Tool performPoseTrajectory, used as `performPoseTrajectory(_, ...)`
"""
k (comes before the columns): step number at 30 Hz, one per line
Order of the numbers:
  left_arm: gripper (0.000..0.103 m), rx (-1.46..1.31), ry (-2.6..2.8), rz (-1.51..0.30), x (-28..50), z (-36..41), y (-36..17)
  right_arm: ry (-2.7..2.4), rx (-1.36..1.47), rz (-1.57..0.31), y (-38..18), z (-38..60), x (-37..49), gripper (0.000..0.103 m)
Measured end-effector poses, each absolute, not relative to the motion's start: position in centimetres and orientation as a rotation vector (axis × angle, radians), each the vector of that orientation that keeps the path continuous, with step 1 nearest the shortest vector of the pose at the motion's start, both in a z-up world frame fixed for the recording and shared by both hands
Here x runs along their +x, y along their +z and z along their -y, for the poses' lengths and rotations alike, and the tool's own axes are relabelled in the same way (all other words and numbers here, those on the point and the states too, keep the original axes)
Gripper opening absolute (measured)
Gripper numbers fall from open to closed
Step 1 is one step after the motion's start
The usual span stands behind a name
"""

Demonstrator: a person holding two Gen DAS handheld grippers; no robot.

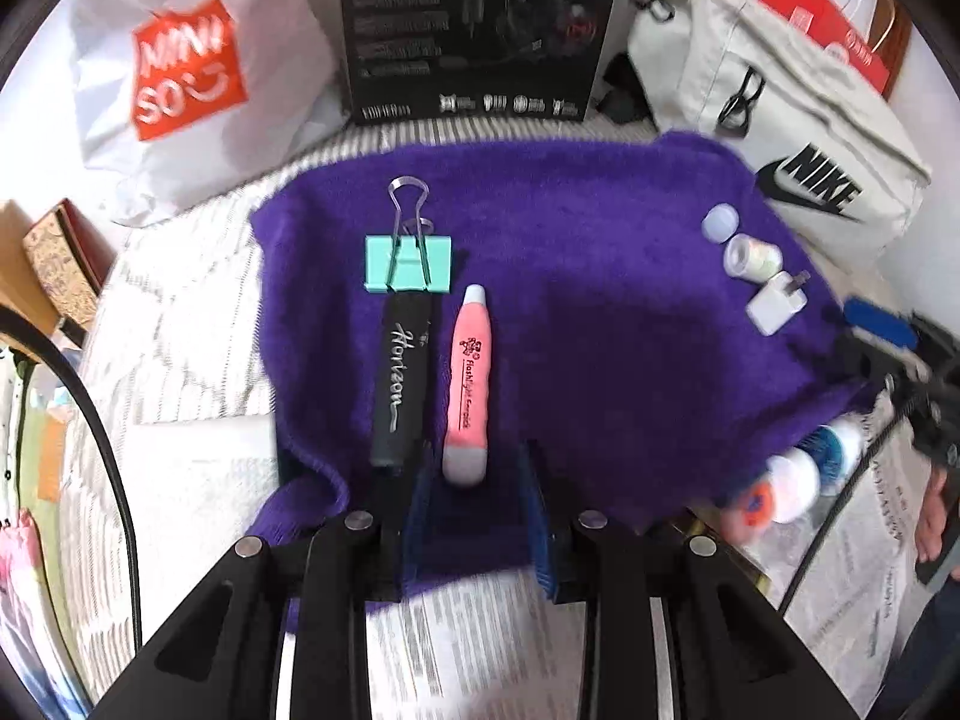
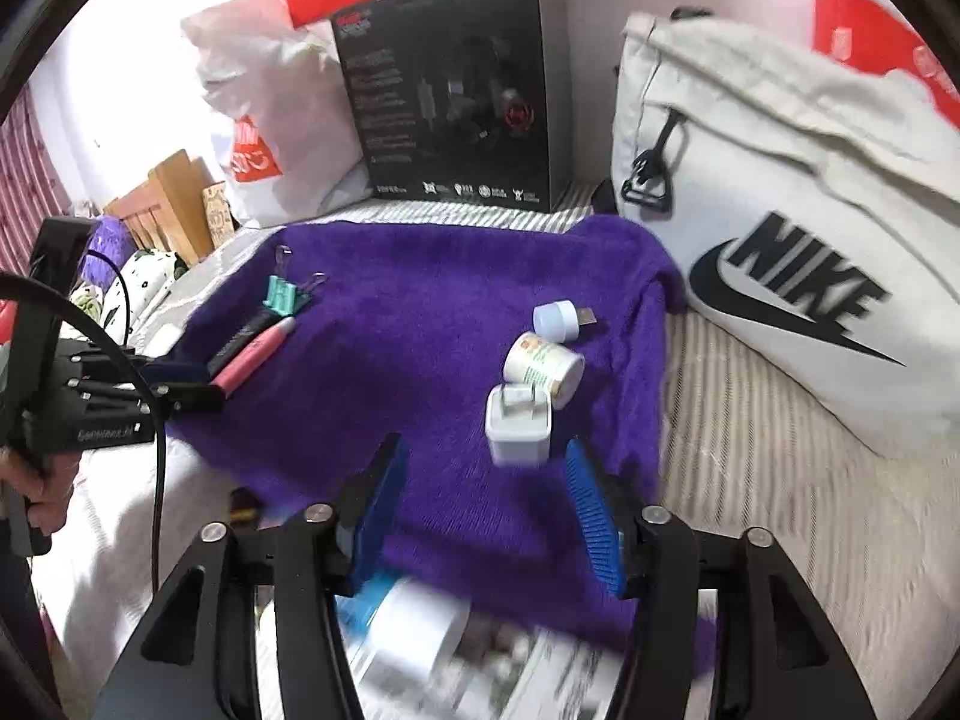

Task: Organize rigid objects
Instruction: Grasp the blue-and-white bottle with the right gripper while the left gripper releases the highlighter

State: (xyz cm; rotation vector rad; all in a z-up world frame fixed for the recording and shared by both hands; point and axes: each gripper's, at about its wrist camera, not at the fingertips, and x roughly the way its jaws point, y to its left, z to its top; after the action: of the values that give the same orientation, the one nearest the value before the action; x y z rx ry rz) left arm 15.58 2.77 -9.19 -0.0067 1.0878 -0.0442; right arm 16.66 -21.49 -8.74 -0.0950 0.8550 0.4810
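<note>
On the purple towel [image 1: 570, 324], two rows were forming: binder clip [image 1: 408, 261], black marker [image 1: 399, 384] and pink flashlight [image 1: 468, 384] at 9 o'clock; USB lamp [image 2: 555, 319], small jar [image 2: 543, 367] and white charger [image 2: 517, 425] at 3 o'clock. The left gripper [image 1: 474, 480] was half open and empty, the flashlight's base just between its fingertips. The right gripper [image 2: 486, 492] stood wide open, empty, just below the charger. The placing step seemed finished; next probably came fetching the bottles [image 1: 792, 480] at 4 o'clock. Around lay a striped bedcover [image 2: 750, 450], a Nike bag [image 2: 780, 240] and a black box [image 2: 456, 96].
</note>
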Motion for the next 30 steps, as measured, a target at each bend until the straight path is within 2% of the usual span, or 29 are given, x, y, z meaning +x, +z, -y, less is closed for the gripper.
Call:
performPoseTrajectory(2,0.045,-0.003,-0.061,-1.057,14.2,-2.5,-8.2,0.461,-0.099,-0.862,-8.6,21.7,14.7,0.073)
performPoseTrajectory(4,0.051,0.005,-0.064,-1.028,12.6,-2.2,-7.5,0.428,-0.107,-0.876,-8.7,21.5,13.0,0.076)
performPoseTrajectory(6,0.051,-0.002,-0.074,-1.014,11.5,-2.2,-7.1,0.402,-0.104,-0.896,-9.0,21.0,11.5,0.083)
performPoseTrajectory(9,0.053,-0.008,-0.081,-1.0,9.9,-2.3,-7.0,0.392,-0.085,-0.933,-9.8,20.1,10.3,0.085)
performPoseTrajectory(17,0.053,-0.089,-0.101,-0.993,5.7,-3.7,-8.4,0.308,-0.038,-0.959,-10.8,18.3,10.7,0.085)
performPoseTrajectory(30,0.053,-0.131,-0.104,-0.978,3.9,-4.5,-9.5,0.182,-0.111,-0.939,-12.4,16.3,12.5,0.084)
